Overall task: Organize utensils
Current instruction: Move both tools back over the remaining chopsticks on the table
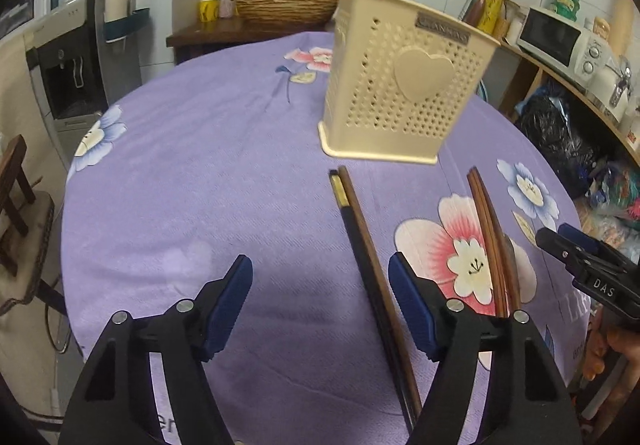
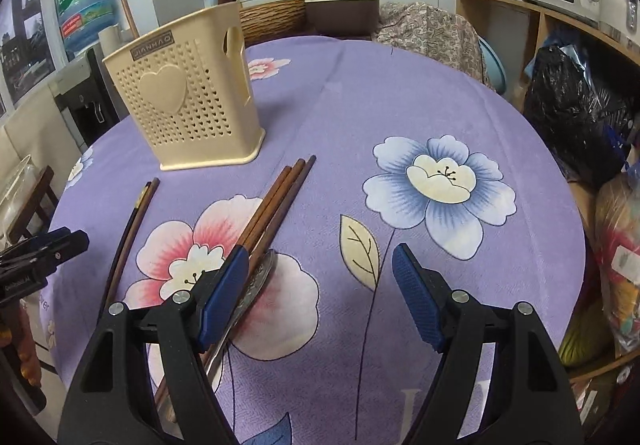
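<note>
The left gripper [image 1: 320, 277] hung open above the purple flowered tablecloth [image 1: 200, 173], nothing between its blue pads [image 1: 230, 305]. A cream perforated utensil holder [image 1: 404, 85] stood ahead, with a dark pair of chopsticks [image 1: 362, 241] lying just before it and a brown pair [image 1: 494, 237] to their right. The right gripper [image 1: 560, 235] showed at the right edge.

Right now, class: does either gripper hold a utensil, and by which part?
Neither. The left gripper and right gripper are open and empty; the chopsticks lie on the table.
</note>
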The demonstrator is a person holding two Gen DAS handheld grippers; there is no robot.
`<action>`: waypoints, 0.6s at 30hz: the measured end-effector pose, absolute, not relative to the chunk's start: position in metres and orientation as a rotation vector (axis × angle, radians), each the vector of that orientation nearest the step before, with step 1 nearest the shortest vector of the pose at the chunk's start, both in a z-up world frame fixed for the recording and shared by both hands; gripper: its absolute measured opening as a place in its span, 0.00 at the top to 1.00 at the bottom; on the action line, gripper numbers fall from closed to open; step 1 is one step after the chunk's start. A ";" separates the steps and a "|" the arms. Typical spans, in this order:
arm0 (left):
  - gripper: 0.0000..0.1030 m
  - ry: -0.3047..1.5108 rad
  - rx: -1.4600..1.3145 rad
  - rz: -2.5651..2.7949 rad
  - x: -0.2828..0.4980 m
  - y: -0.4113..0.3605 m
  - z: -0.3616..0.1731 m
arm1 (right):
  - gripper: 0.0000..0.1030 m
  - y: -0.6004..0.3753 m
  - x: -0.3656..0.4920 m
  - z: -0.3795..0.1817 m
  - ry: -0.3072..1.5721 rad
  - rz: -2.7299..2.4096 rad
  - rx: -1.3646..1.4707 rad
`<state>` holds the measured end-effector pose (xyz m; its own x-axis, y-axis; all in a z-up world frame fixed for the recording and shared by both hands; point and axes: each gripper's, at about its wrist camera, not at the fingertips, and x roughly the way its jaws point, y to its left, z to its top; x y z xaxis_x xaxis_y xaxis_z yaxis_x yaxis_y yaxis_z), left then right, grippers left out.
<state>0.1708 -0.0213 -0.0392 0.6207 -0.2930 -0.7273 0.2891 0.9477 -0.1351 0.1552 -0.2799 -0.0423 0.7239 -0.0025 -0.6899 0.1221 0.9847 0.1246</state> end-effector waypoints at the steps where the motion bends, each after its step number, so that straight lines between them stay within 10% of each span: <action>1: 0.35 0.845 0.017 -0.334 0.171 -0.025 -0.042 | 0.28 -0.278 0.156 -0.043 0.764 -0.063 0.162; 18: 0.38 0.899 0.056 -0.320 0.169 -0.037 -0.059 | 0.28 -0.251 0.175 -0.063 0.857 -0.067 0.065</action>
<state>0.1685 -0.0371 -0.0588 0.5788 -0.2499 -0.7763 0.2966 0.9512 -0.0850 0.1753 -0.2510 -0.0625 0.6528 -0.0329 -0.7569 0.0849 0.9959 0.0299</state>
